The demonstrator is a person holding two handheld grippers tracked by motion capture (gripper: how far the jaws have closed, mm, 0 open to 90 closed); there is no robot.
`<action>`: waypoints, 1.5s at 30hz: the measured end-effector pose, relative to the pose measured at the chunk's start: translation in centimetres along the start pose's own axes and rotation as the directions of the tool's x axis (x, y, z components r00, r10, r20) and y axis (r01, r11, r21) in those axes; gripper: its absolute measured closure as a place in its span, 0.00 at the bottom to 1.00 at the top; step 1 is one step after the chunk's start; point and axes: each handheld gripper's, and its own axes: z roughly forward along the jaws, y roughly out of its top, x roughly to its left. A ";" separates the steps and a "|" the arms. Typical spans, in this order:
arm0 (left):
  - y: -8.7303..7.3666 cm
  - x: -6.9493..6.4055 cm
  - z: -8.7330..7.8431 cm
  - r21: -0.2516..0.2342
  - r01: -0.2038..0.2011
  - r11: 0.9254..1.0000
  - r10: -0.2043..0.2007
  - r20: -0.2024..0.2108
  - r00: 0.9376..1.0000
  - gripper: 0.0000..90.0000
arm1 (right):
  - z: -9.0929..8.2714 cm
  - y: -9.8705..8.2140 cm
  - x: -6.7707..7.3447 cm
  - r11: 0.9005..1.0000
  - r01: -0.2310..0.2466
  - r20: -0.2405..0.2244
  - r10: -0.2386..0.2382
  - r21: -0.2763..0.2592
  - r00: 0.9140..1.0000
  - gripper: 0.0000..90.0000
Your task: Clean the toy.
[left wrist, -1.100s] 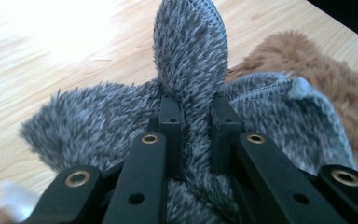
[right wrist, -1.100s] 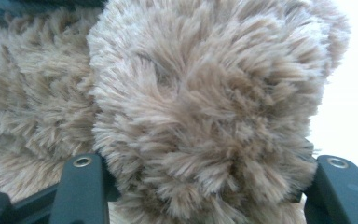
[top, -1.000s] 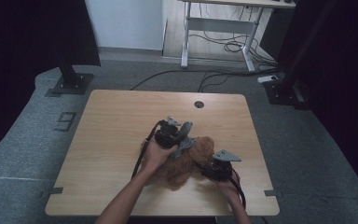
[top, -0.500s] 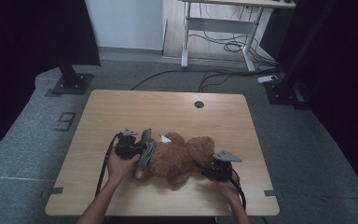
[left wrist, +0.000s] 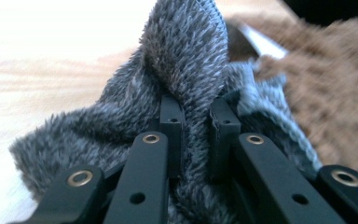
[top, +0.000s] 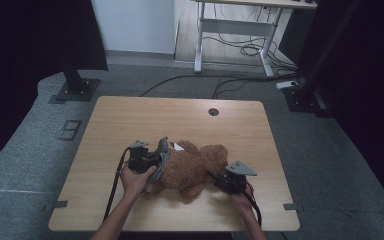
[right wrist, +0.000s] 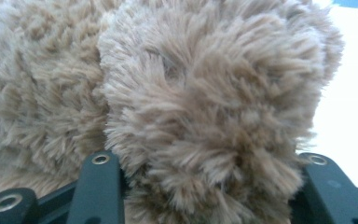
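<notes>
High view: the brown teddy bear [top: 195, 167] lies on the table [top: 130, 120]. Left claw [left wrist: 195, 126] pinches its grey fluffy garment [left wrist: 186, 60]; right claw [right wrist: 205, 186] straddles a limb, grip unclear. Garment apparently half-handled.

This looks like a lab or recording studio, though the dim edges leave it uncertain. A bare wooden table [top: 180, 125] stands on grey carpet [top: 40, 145], flanked by black stand bases [top: 75, 90], dark curtains [top: 25, 40], and loose cables [top: 240, 47] under a white-framed desk [top: 235, 25].
</notes>
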 end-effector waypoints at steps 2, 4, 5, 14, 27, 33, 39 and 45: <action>0.6 0.1 0.2 -0.004 0.006 1.000 -0.006 0.007 1.000 0.87 | 0.3 0.2 0.1 1.000 0.003 0.015 -0.003 -0.016 1.000 0.54; 1.2 0.4 0.5 -0.016 0.022 1.000 -0.021 0.023 1.000 0.87 | 0.9 0.4 0.3 1.000 0.001 0.035 0.000 -0.029 0.999 0.55; 1.7 0.5 0.7 -0.026 0.036 0.999 -0.035 0.042 0.998 0.87 | 1.1 0.6 0.3 0.999 0.002 0.042 -0.001 -0.034 0.999 0.56; 3.9 0.0 -0.4 -0.057 -0.017 0.998 0.018 0.024 1.000 0.87 | 3.1 1.6 -0.4 1.000 -0.008 0.123 0.011 -0.030 0.992 0.56; 4.5 -4.3 1.8 -0.016 -0.122 0.992 0.123 0.019 0.992 0.84 | 3.2 1.4 -0.8 0.999 -0.030 0.135 0.032 -0.012 0.990 0.54; 3.4 -4.4 1.9 0.012 -0.148 0.989 0.148 0.039 0.988 0.86 | 2.7 1.2 -1.4 0.999 -0.032 0.085 0.030 0.020 0.996 0.51; 1.8 -4.6 1.8 -0.014 -0.166 0.986 0.167 0.038 0.985 0.87 | 2.1 0.8 -1.7 0.999 -0.038 0.050 0.037 0.033 0.998 0.48; 0.1 -4.6 1.2 -0.047 -0.144 0.989 0.147 0.082 0.986 0.88 | 1.1 0.5 -2.2 0.997 -0.067 0.017 0.066 0.047 0.998 0.27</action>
